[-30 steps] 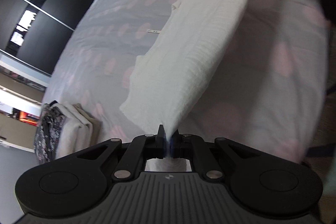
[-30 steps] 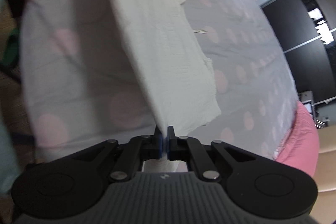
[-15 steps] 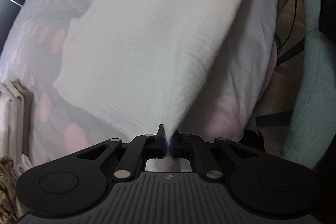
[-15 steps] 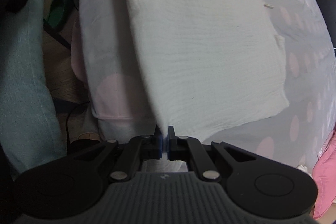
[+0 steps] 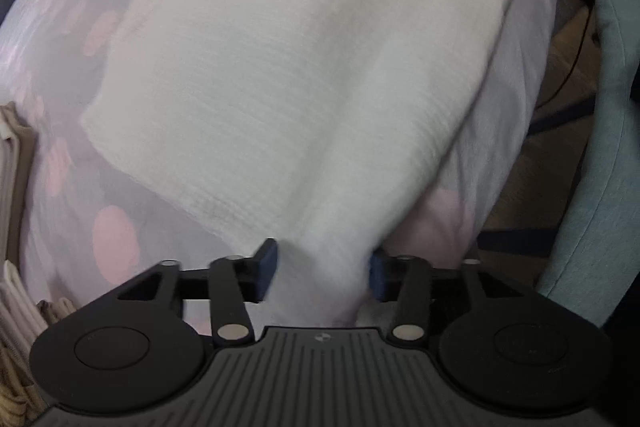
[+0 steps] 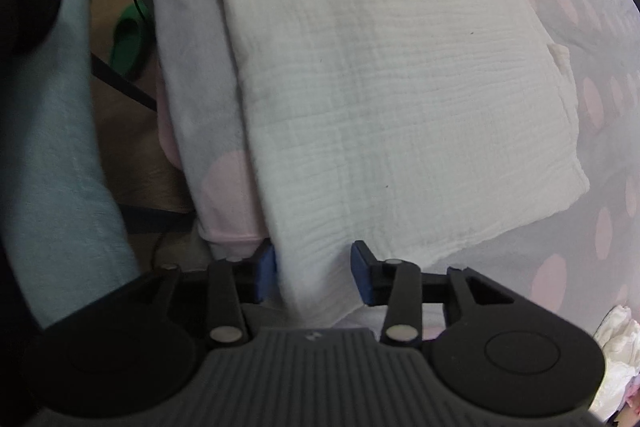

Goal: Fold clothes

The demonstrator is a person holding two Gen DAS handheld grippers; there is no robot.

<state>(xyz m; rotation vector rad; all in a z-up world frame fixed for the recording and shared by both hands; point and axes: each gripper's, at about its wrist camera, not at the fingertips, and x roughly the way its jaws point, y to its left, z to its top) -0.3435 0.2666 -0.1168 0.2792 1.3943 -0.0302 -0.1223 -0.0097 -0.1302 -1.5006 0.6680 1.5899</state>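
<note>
Both grippers, left gripper [image 5: 323, 269] and right gripper [image 6: 313, 271], are opening, letting go of the white crinkly folded cloth [image 6: 392, 99] whose near edge still lies between their fingers on the pink-dotted bed [image 6: 600, 235].

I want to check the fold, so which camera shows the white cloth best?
The right wrist view: the white cloth is sharp, its folded edges clear on the bed. The left wrist view shows it blurred.

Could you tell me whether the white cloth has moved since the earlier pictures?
Yes. The white cloth has come down flat onto the spotted bedsheet, and both opening claws have let go.
</note>
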